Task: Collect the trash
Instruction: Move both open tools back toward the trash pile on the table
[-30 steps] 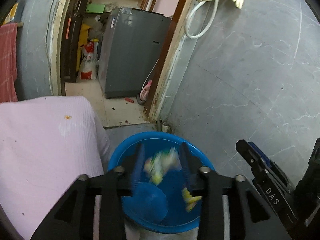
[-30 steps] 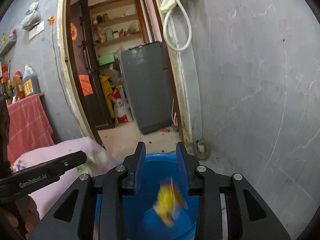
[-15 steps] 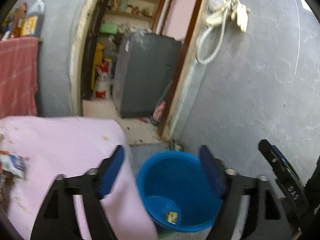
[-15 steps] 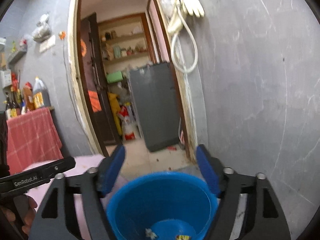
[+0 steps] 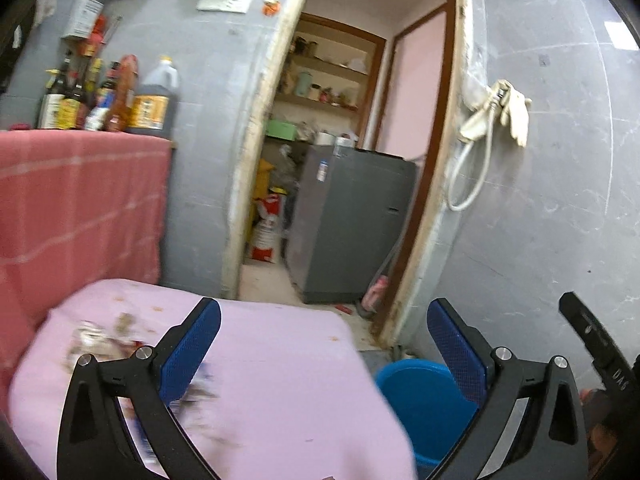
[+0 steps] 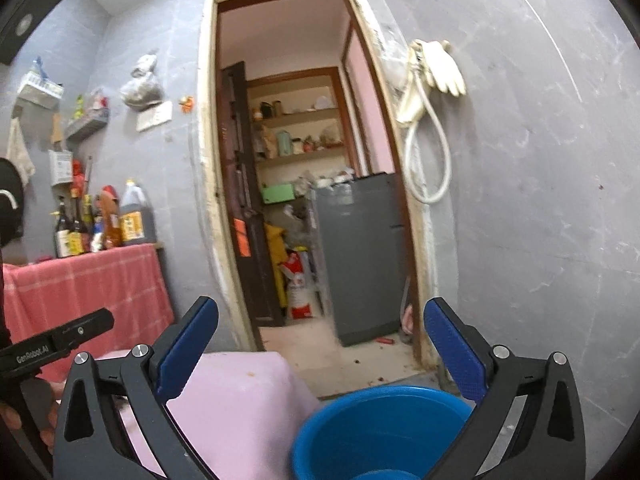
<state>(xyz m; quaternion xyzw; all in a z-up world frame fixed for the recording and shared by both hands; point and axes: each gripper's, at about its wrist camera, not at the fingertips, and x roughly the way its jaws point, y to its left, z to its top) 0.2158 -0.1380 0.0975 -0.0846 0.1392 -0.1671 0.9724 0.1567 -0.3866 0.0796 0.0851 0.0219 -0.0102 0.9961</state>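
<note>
Left gripper [image 5: 323,334] wide apart, holding nothing, over pink desk [image 5: 280,364]. Trash scraps [image 5: 102,340] lie blurry on desk, near left side. Right gripper [image 6: 321,334] wide apart too, nothing in it, above blue bucket [image 6: 360,436]. Bucket sits on floor, just right of desk. Far behind: open doorway, grey fridge [image 6: 364,256], white gloves [image 6: 440,68] hanging on wall.

wrappers [image 5: 104,340] | blurred, on pink cloth | blue bucket [image 6: 380,428] | upright, beside
</note>
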